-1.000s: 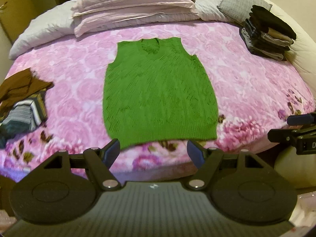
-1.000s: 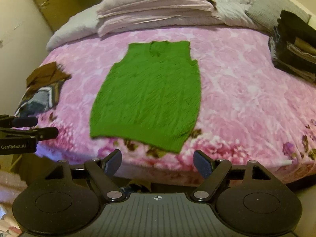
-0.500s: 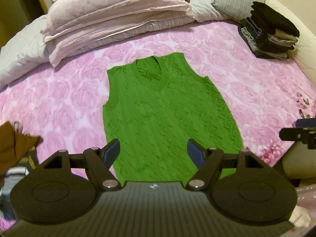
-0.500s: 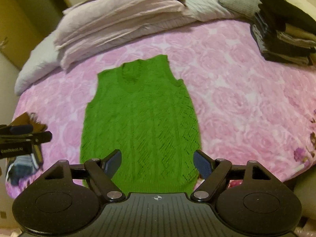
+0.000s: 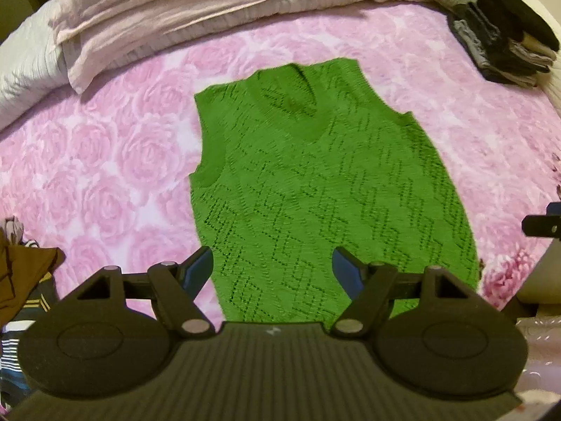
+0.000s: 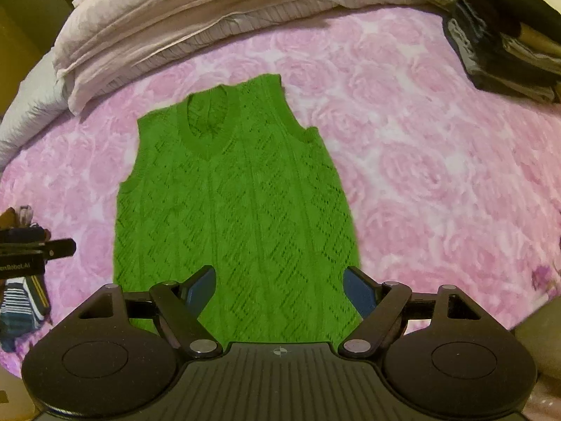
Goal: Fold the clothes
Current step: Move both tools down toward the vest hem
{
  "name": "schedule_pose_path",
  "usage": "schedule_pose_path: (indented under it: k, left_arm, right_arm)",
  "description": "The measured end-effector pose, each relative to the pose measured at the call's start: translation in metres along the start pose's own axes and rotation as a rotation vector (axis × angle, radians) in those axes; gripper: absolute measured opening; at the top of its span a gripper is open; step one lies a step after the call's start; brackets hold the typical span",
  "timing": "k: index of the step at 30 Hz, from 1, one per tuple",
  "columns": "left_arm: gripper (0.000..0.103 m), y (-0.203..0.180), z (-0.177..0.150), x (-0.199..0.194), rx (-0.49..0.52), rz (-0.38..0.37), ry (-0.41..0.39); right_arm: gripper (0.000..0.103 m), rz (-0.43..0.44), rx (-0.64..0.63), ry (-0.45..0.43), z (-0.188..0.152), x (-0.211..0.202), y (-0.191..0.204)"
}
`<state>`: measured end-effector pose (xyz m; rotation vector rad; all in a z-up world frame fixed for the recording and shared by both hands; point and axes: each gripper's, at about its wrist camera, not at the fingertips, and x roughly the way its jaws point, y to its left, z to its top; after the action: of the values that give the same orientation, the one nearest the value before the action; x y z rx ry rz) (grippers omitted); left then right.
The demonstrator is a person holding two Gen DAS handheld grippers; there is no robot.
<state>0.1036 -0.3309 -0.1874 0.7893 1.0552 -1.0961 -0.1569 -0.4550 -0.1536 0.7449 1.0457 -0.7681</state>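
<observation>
A green knitted sleeveless vest [image 5: 315, 182] [image 6: 231, 203] lies flat on the pink rose-patterned bedspread [image 5: 105, 175] [image 6: 438, 161], V-neck towards the pillows. My left gripper [image 5: 272, 269] hovers open over the vest's lower half, nothing between its blue pads. My right gripper [image 6: 280, 286] also stands open above the vest's lower part, empty. The vest's hem is hidden behind both gripper bodies. The other gripper's tip shows at the edge of each view: the right one [image 5: 541, 224] and the left one [image 6: 38, 251].
Folded pinkish quilts and pillows [image 5: 196, 17] [image 6: 182, 24] lie at the head of the bed. A stack of dark folded clothes [image 5: 508, 42] [image 6: 515, 45] sits at the far right. A brown garment and striped clothes [image 5: 24, 280] [image 6: 21, 301] lie at the left edge.
Both grippers have moved forward over the bed and lower, so the vest looks larger and its hem has slipped under the gripper bodies. Both have stayed open.
</observation>
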Motion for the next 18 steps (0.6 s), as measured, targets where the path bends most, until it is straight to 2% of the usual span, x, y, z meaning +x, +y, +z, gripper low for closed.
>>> schedule_pose_path:
  k: [6, 15, 18]
  left_arm:
    - [0.072, 0.016, 0.003, 0.025, -0.061, 0.013, -0.018]
    - [0.072, 0.046, 0.003, 0.108, -0.132, 0.072, -0.017]
    - [0.072, 0.059, 0.016, 0.135, -0.118, 0.072, -0.063]
  right_arm:
    - [0.077, 0.082, -0.073, -0.106, 0.023, 0.023, 0.0]
    - [0.077, 0.124, -0.241, -0.024, 0.077, 0.138, -0.015]
    - [0.076, 0.142, -0.318, -0.031, 0.105, 0.173, -0.016]
